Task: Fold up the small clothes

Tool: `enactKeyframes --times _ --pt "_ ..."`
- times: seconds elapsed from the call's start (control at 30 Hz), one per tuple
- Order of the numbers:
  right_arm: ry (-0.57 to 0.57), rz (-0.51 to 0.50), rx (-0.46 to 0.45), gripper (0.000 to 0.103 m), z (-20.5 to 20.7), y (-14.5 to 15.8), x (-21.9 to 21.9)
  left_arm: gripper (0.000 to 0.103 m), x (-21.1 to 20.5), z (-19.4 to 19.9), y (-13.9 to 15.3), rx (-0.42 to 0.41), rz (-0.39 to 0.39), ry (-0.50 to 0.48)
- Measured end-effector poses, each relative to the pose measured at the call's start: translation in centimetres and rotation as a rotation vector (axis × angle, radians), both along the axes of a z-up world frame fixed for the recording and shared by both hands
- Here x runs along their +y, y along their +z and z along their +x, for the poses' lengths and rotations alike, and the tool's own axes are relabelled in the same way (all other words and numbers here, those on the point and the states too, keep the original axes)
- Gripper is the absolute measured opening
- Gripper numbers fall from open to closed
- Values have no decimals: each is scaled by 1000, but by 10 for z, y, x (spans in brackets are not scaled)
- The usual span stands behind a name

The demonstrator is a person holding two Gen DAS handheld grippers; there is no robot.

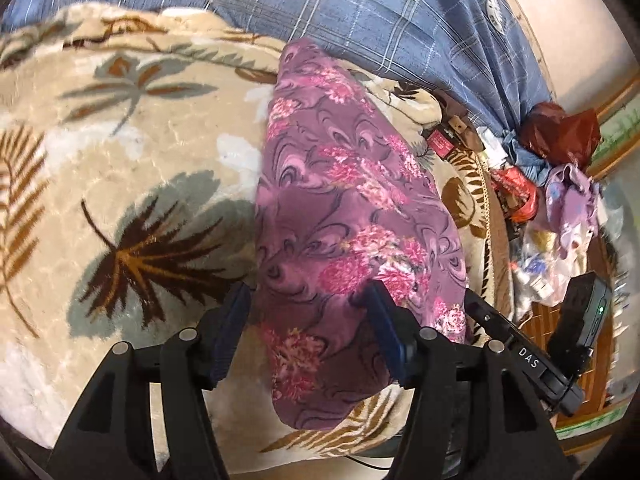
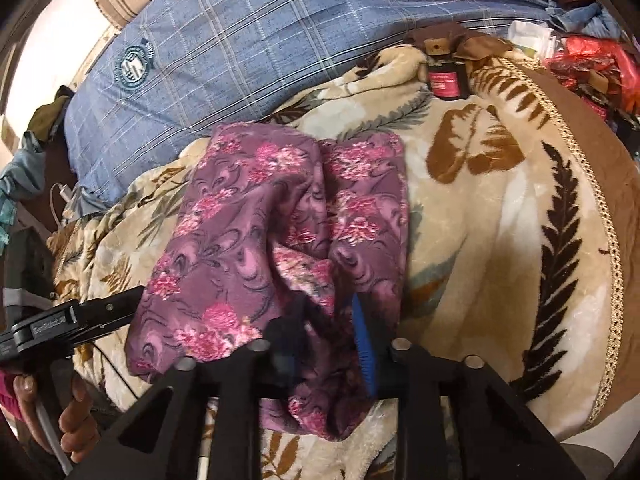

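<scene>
The letters "DAS" stand in white on the black body of the right gripper (image 1: pixel 528 360), seen from the left wrist. A round dark-green emblem (image 2: pixel 133 65) marks the blue checked fabric (image 2: pixel 280 32), its lettering too small to read. A pink label (image 2: pixel 443 79) on a dark container is likewise illegible.

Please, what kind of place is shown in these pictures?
Probably a bedroom at home: a plush leaf-patterned blanket covers a bed, a blue checked pillow lies behind, and the purple floral garment lies on top.
</scene>
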State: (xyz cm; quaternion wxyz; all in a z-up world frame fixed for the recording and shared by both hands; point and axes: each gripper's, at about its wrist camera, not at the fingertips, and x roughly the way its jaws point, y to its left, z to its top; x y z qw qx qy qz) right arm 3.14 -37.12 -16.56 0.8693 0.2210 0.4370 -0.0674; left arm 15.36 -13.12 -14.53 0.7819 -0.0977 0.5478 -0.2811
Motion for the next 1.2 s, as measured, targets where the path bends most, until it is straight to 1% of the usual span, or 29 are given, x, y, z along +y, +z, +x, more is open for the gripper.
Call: enactKeyframes --times 0.03,0.1,0.2,0.27,0.3,0.33,0.37,0.4,0.5,0.53,0.6,0.63,0.67,0.73,0.8,0.83,0.87,0.9,0.93,0.97,1.0,1.03,1.07,1.1,1.17,1.2 --pt "-6 1 4 40 0 -1 -1 60 -2 0 1 -6 8 -3" --pt "-3 7 4 40 1 -1 -1 60 -4 5 1 -3 12 -4" --pt "11 5 1 39 3 -1 1 60 -6 12 -4 30 -7 4" --pt "23 2 16 29 6 -3 3 60 -8 16 -9 50 -16 8" --pt "32 9 21 16 7 -5 4 60 -9 17 -10 57 -19 11" --pt "40 16 23 10 8 -6 5 60 -9 18 -11 61 -21 14" --pt "43 9 23 10 7 -5 6 60 -10 18 -12 60 -19 15" --pt "46 -3 20 5 7 -4 8 60 -11 17 -12 60 -15 14" --pt "44 17 -24 4 -1 7 5 60 -12 16 -10 50 5 13" --pt "18 18 -42 4 -8 14 -1 60 -12 14 -8 40 19 8" --pt "-37 -13 -36 4 -19 22 -11 62 -13 11 -7 23 37 -11" --pt "-61 -30 -9 4 -20 19 -17 63 -15 10 -9 17 46 -27" --pt "-71 -23 32 4 -16 9 -22 65 -17 9 -10 13 54 -35" --pt "-52 21 133 4 -5 -17 -23 65 -17 9 -11 10 54 -40" --pt "-46 -18 138 5 -2 -16 -17 65 -14 11 -8 14 46 -44" --pt "-48 -11 126 11 -3 -14 -18 65 -11 12 -6 16 38 -44" --pt "-53 15 117 13 -5 -14 -20 65 -10 14 -5 17 35 -43" --pt "-60 58 101 19 -7 -14 -25 65 -8 16 -4 19 32 -41" --pt "-63 121 62 32 -11 -9 -30 65 -5 18 -3 22 26 -41" --pt "-58 167 21 41 -13 -4 -35 65 -4 21 -2 26 22 -40" --pt "-51 221 -34 66 -12 4 -40 65 -3 26 -3 33 18 -40" --pt "-50 266 -74 84 -9 12 -45 65 -2 31 -3 43 13 -35" --pt "-60 306 -97 86 -4 17 -52 65 -1 37 -4 57 5 -28" --pt "-67 334 -93 87 6 20 -58 65 -2 46 -6 76 -5 -19" --pt "-26 363 -12 86 38 13 -69 65 -7 59 -10 104 -21 -15" --pt "-17 372 27 86 53 4 -73 65 -11 66 -12 118 -32 -19"
